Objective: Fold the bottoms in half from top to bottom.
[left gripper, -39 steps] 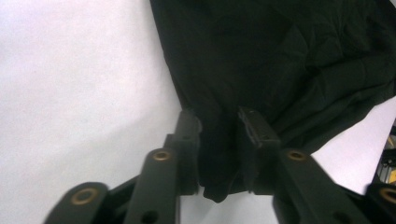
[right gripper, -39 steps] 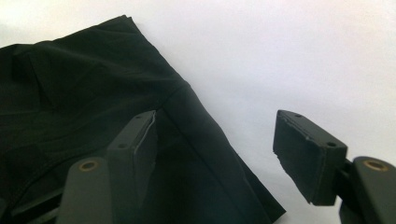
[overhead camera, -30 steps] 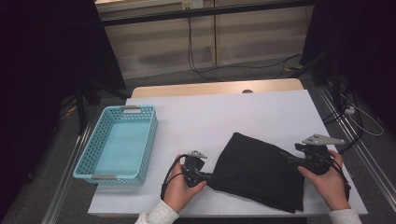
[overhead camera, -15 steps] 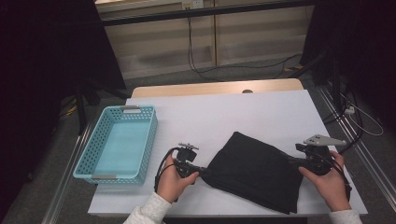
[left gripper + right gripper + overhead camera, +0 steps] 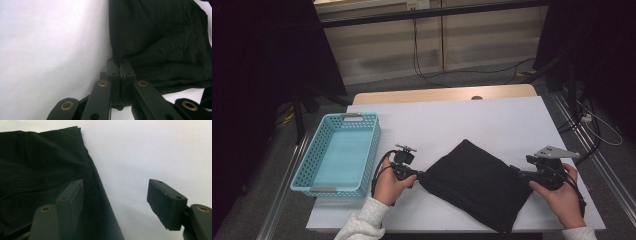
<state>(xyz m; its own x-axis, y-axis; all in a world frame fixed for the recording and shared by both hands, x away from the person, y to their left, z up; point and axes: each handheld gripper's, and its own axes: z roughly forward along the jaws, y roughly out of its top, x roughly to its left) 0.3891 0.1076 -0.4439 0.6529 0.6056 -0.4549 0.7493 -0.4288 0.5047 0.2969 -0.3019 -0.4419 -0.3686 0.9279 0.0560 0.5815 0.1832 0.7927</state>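
My left gripper (image 5: 120,68) pinches the black cloth (image 5: 477,182) corner; right gripper (image 5: 115,200) stands wide (edge not caught), so pulling may drag everything sideways.

One black cloth (image 5: 477,182) lies on the one white table (image 5: 472,120). One turquoise basket (image 5: 339,152) with perforated walls stands on the table's left part. Two hand-held grippers are at work: one left gripper (image 5: 421,175) and one right gripper (image 5: 518,173), each with two black jaws. Two hands hold them, one left hand (image 5: 387,182) and one right hand (image 5: 562,192). One grey three-cornered plate (image 5: 556,151) sits on top of the right gripper.
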